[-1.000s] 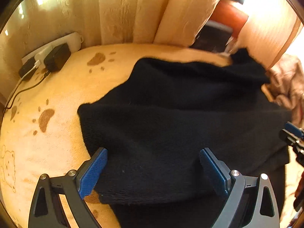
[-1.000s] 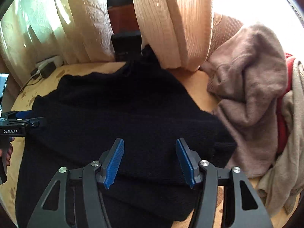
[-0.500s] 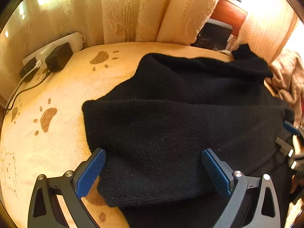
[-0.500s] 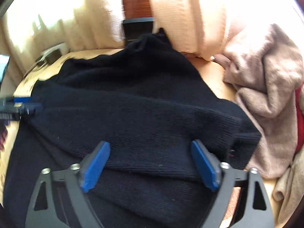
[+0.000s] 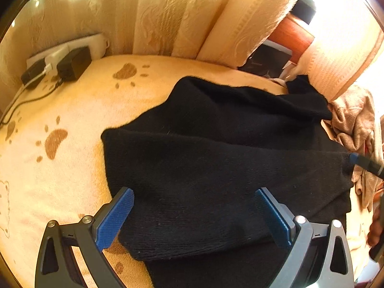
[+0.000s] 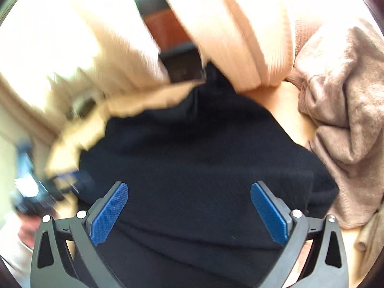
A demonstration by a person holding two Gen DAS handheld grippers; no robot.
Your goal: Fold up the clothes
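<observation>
Lying under both spread tools (image 5: 193,212) (image 6: 189,206), black sweater (image 5: 216,158)

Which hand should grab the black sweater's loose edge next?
Probably the left. The left gripper is open right over the black sweater, with its folded near edge between the fingers. The right gripper is open too, its jaws having just been opening, but its view is blurred and it sits over mid-fabric.

Left gripper (image 5: 194,218): dark grey frame with triangular cut-outs behind each finger, silver screw heads at the pivots, ribbed blue pads (image 5: 114,218) on the fingers' inner faces. Right gripper (image 6: 189,212) is built identically, blue textured pads (image 6: 109,213) included.
</observation>
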